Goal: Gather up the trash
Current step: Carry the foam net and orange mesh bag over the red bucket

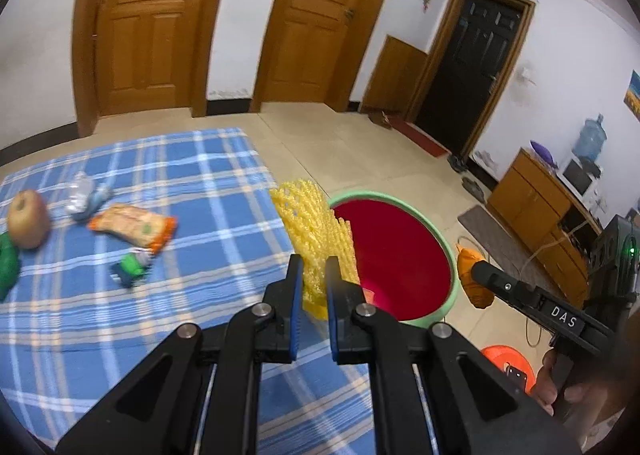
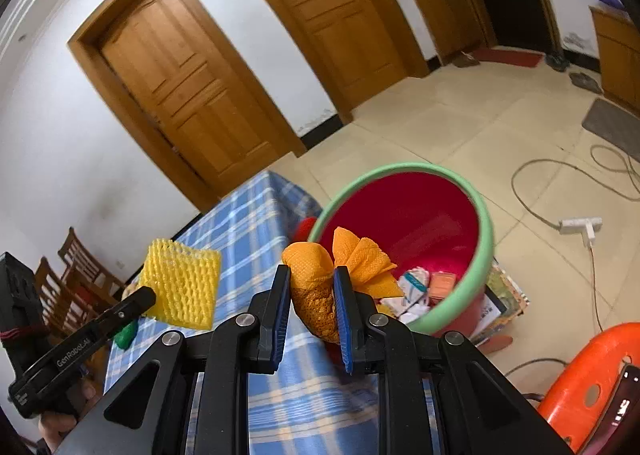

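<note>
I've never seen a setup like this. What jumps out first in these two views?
Two black hand-held grippers, each pinching bright trash: the left gripper holds a yellow foam net, the right gripper an orange napkin wad. Just beyond them stands a red bin with a green rim, beside the blue plaid tablecloth, where an apple and a snack wrapper lie.

1. The left gripper (image 1: 311, 267) pinches a yellow foam fruit net (image 1: 316, 231) between its blue-padded jaws.
2. The net stands at the near rim of a red bin with a green rim (image 1: 450, 251).
3. The right gripper (image 1: 480, 271) holds an orange wad (image 1: 474, 279) beside the bin.
4. On the blue plaid cloth (image 1: 192, 295) lie an apple (image 1: 28, 219), an orange snack wrapper (image 1: 134, 229) and a crumpled clear bottle (image 1: 86, 195).
</note>
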Demonstrator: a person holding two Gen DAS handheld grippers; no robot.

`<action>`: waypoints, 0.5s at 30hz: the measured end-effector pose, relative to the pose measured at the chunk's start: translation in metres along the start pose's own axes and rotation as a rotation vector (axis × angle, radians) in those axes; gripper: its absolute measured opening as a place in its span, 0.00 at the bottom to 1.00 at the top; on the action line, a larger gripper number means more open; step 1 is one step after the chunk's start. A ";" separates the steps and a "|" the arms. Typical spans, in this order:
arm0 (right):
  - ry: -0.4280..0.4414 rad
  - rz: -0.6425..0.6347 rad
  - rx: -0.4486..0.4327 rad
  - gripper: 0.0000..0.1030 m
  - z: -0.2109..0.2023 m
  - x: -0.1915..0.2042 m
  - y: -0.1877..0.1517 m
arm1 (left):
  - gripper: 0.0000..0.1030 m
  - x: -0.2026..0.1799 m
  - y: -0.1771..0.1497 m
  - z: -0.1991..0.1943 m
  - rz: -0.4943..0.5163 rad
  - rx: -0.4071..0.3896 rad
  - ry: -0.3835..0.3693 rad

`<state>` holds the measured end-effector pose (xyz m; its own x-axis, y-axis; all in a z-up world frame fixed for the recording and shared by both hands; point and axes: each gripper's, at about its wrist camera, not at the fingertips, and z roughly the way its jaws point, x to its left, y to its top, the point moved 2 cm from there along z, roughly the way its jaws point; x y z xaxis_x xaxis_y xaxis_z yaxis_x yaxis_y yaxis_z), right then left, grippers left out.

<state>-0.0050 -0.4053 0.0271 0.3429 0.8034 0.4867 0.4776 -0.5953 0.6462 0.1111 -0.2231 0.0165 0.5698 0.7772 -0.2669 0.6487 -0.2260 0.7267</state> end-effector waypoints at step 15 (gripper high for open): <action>-0.043 0.071 0.018 0.21 0.016 -0.037 0.008 | 0.09 -0.045 -0.007 0.080 0.086 0.132 -0.024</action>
<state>-0.0013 -0.4397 0.0044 0.4107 0.7590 0.5052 0.4654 -0.6509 0.5998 0.1216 -0.3032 -0.0275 0.6371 0.7378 -0.2231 0.6565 -0.3677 0.6586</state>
